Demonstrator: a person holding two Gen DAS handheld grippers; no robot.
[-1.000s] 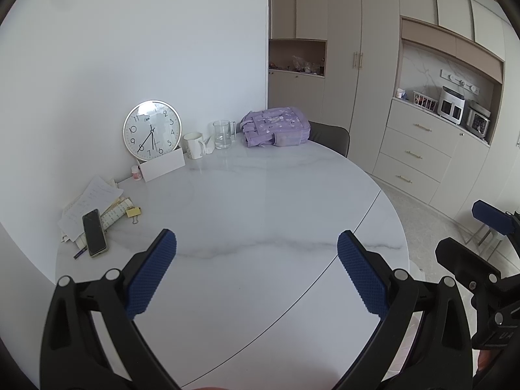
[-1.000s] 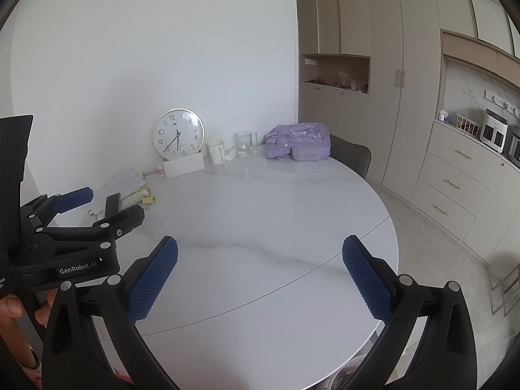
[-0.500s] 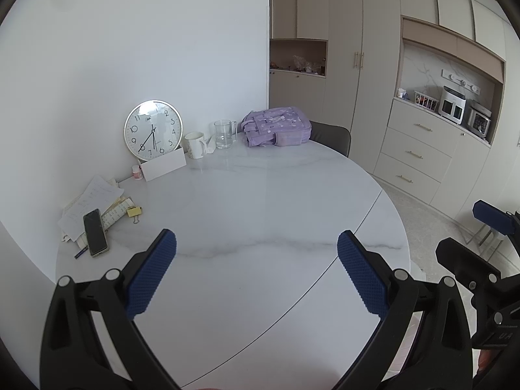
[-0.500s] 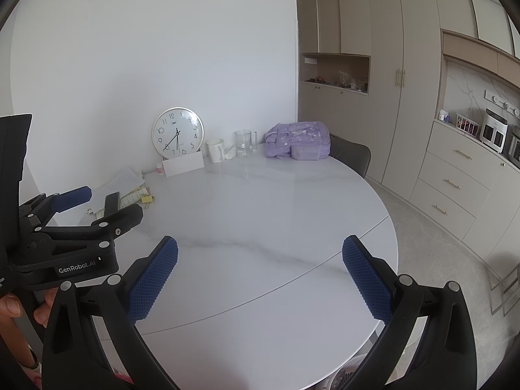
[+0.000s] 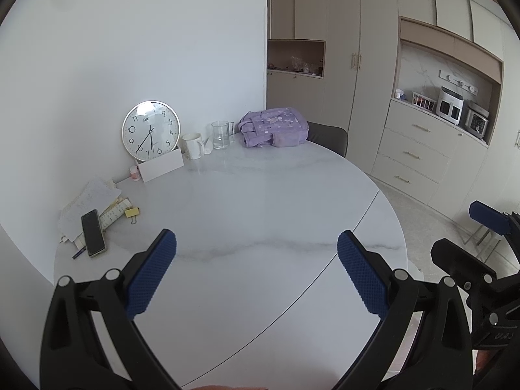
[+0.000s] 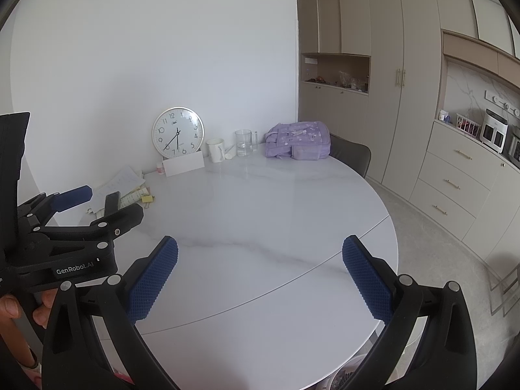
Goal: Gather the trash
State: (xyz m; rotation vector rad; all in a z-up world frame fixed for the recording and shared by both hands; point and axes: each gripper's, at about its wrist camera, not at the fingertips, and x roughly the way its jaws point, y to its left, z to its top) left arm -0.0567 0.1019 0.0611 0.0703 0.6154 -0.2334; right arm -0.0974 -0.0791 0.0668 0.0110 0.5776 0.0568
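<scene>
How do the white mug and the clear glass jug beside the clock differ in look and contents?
The white mug is opaque, so its contents cannot be seen; the glass jug is see-through and seems to hold a little water at the bottom. The mug is shorter, the jug taller. The mug stands nearer the clock, the jug nearer the purple bag. Both stand upright on the marble table by the wall, and both have a handle.

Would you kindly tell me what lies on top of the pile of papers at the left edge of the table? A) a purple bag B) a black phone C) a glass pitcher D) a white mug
B: the black phone lies on the pile of papers, while the mug, pitcher and bag stand farther back on the table near the wall.
</scene>
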